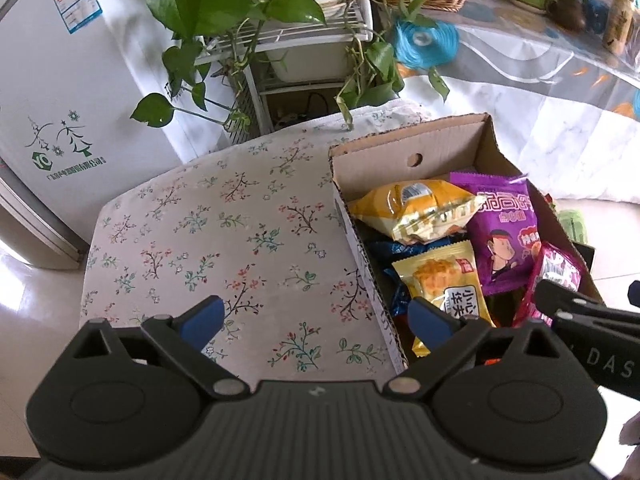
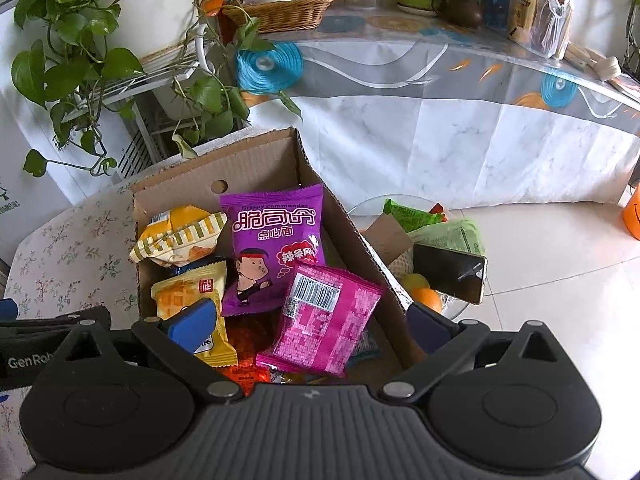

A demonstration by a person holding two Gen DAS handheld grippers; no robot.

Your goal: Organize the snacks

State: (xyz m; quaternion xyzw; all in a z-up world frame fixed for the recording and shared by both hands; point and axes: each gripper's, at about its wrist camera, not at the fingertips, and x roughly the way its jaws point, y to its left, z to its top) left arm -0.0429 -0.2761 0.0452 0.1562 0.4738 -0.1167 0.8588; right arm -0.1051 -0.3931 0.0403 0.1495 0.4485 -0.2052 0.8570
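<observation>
R gripper [image 2: 312,328] is nearest the work: jaws spread wide, nothing held, hovering over the box [image 2: 256,160] w/ the pink pack [image 2: 320,320] right between its fingers, just ahead of them. Pack's long axis runs roughly along the fingers' line, tilted a bit, barcode end away, so a close would bite across its short width. Can't tell height above the pack.

L gripper [image 1: 320,316] also wide, empty. It straddles the box's left wall: L finger over the floral cloth [image 1: 200,220], R finger over the small yellow pack [image 1: 444,280]. Snacks lie to its right.

Box contents: striped yellow bag [image 2: 180,236] at back-left, purple pack [image 2: 276,248] leaning back-centre, small yellow pack front-left, pink pack on top front-right, blue and orange wrappers underneath, mostly hidden.

Outside box, right: glass dish w/ fruit [image 2: 424,294], green packs [image 2: 412,214], phone [image 2: 450,274].

Guess: R picks pink next.
</observation>
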